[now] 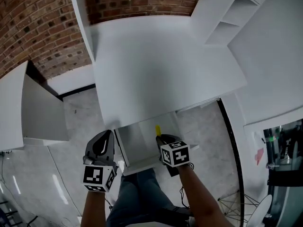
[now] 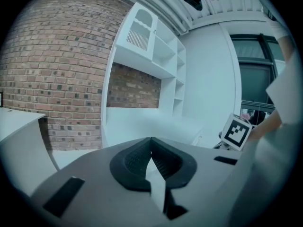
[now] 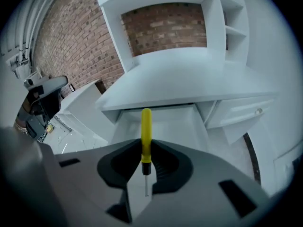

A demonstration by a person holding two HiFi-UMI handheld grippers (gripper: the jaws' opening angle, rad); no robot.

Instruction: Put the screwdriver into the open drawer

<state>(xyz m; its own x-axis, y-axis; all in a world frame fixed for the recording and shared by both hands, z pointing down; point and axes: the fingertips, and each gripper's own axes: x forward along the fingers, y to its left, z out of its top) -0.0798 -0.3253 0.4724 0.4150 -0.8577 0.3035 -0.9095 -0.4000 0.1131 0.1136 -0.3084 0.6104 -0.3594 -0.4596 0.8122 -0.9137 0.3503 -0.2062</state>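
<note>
no readable text, labels, brands or numbers anywhere

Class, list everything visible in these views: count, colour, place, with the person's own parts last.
screwdriver: one, yellow handle, in the right gripper's jaws
open drawer: one, white, under the desk
closed drawer: one, white, knobbed, right of the open one
desk: one, white, against the brick wall
shelf unit: one, white, at the desk's right end
brick wall: one, red-brown, behind the desk
floor: one, grey, around the desk
right gripper: one, grey-black, jaws shut on the screwdriver
left gripper: one, grey-black, jaws together, empty
forearms: two, bare, bottom of head view
</note>
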